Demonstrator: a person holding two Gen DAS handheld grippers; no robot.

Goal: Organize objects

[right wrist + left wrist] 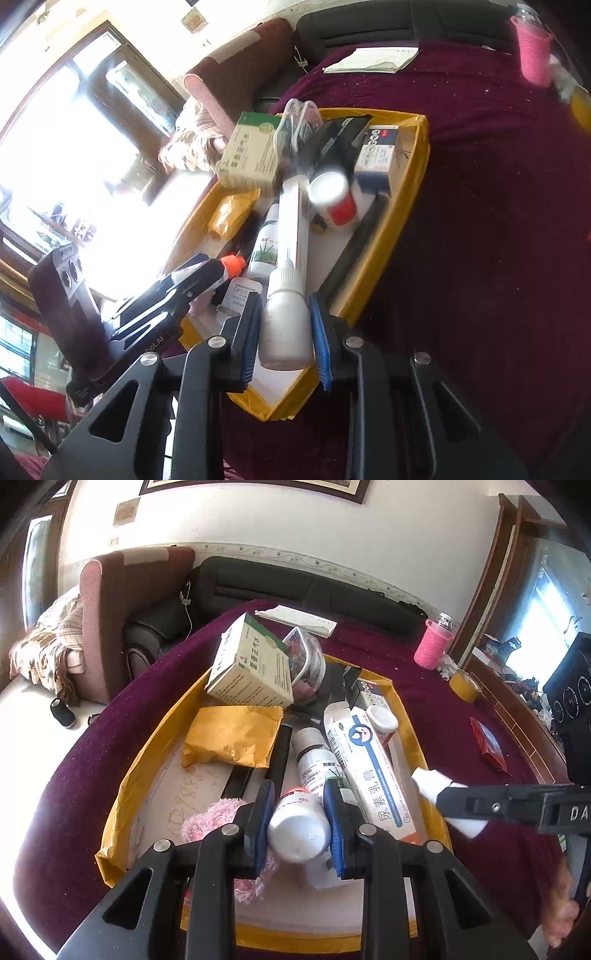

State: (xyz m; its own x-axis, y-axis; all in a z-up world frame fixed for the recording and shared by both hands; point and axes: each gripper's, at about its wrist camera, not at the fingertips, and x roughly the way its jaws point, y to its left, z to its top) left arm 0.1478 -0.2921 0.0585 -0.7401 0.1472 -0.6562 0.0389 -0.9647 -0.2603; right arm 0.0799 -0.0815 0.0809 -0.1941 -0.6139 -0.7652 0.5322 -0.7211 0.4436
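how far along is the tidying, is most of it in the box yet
Mostly done: the yellow box already holds a green carton, a padded envelope, a long ointment carton and several bottles. In hand: the left claw grips a white pill bottle and the right claw a white dropper bottle, both over the box. Left: a red packet and tape roll on the cloth.
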